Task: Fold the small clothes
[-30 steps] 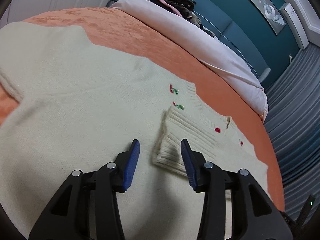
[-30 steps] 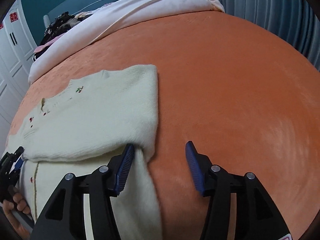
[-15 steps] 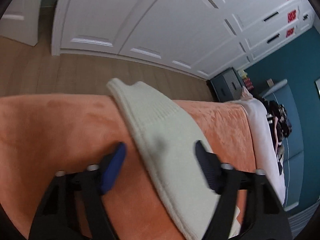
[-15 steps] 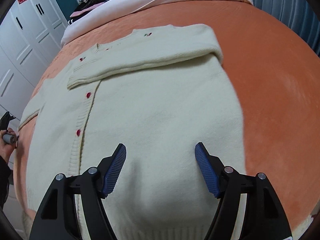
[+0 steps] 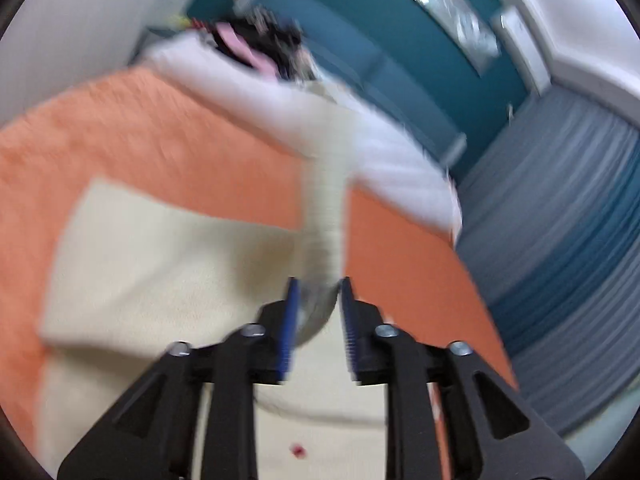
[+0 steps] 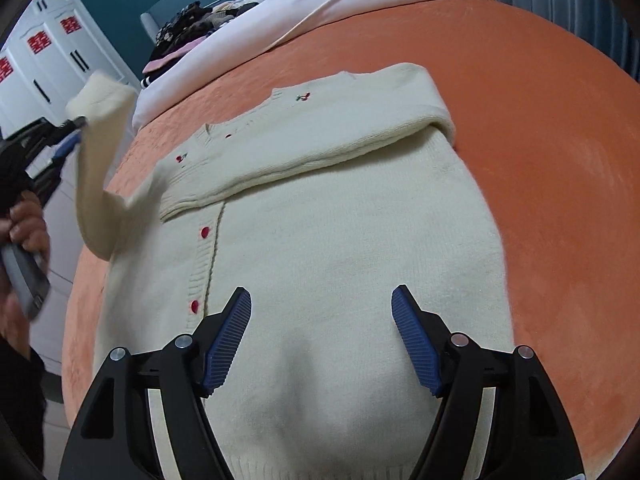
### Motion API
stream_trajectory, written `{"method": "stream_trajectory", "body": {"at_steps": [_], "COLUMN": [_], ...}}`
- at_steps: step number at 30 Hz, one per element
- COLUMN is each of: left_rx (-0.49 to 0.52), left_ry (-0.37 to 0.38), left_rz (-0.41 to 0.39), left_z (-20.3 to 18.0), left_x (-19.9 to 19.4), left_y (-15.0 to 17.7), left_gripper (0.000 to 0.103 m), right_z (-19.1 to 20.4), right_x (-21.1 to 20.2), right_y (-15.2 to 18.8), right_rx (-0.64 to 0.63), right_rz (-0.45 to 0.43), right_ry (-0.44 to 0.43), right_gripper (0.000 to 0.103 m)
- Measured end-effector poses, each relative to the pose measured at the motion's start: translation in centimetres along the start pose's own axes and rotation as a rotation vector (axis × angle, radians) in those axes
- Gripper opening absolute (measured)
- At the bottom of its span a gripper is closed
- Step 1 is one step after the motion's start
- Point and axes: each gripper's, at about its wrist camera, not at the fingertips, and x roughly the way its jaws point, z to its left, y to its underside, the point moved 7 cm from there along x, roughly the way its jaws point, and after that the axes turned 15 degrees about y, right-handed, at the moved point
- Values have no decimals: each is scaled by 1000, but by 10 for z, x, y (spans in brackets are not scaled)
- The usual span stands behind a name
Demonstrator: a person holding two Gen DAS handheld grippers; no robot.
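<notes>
Left wrist view, blurred: the left gripper [image 5: 317,304] has the cream cardigan's ribbed sleeve cuff [image 5: 325,216] between its jaws, which are opening.

Right wrist view: the right gripper [image 6: 322,336] hovers with jaws spread and empty over the cardigan [image 6: 320,240] lying on the orange bedspread [image 6: 540,140], one sleeve already folded across the chest. The soft, light, floppy knit probably handles best by cuff or hem.

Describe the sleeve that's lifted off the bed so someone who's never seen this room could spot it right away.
Find the orange bedspread with the cream cardigan spread on it. At the cardigan's edge nearest the white wardrobe, one sleeve rises into the air, between the fingers of the left gripper, whose jaws are opening. Unlike the other sleeve, folded flat across the chest, it hangs raised.
</notes>
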Motion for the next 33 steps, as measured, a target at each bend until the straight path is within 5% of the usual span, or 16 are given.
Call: {"method": "stream_trajectory", "body": {"at_steps": [3, 5, 9, 13, 16, 18, 19, 20, 21, 22, 27, 29, 31, 33], "left_rx": [-115, -219, -377, -502, -609, -655, -661, -652, -631, -598, -511, -514, -392, -295], "left_ry": [-40, -45, -114, -204, -216, -223, -232, -226, -193, -174, -207, -207, -239, -282], "left_rz": [80, 35, -143, -233, -255, -265, -266, -267, -274, -269, -234, -208, -224, -223], "left_z": [18, 36, 83, 140, 175, 186, 186, 185, 181, 178, 190, 199, 191, 183], "left_x": [32, 22, -26, -62, -73, -74, -72, -72, -74, -74, -79, -72, -70, -68], "left_y": [68, 82, 62, 39, 31, 25, 24, 24, 27, 27, 44, 58, 60, 62], "left_gripper": [53, 62, 80, 80, 74, 66, 63, 49, 20, 12, 15, 14, 14, 14], "right_z": [-21, -30, -14, 28, 48, 54, 57, 66, 82, 88, 56, 26, 12, 9], "right_x": [6, 5, 8, 37, 93, 133, 140, 138, 131, 114, 48, 84, 128, 114], "right_y": [-4, -14, -54, -106, -139, -150, -155, -160, -164, -169, -159, -136, -113, -120], "right_rx": [50, 51, -4, -11, 43, 108, 118, 95, 58, 61, 95, 123, 104, 109], "right_rz": [26, 16, -36, -54, 24, 95, 74, 53, 62, 14, -145, -61, 41, 8], "right_ry": [-2, -15, -65, -127, -131, -83, -53, -51, -131, -176, -226, -142, -109, -99], "right_gripper": [71, 71, 74, 76, 75, 62, 49, 12, 10, 10, 9, 9, 5, 18]}}
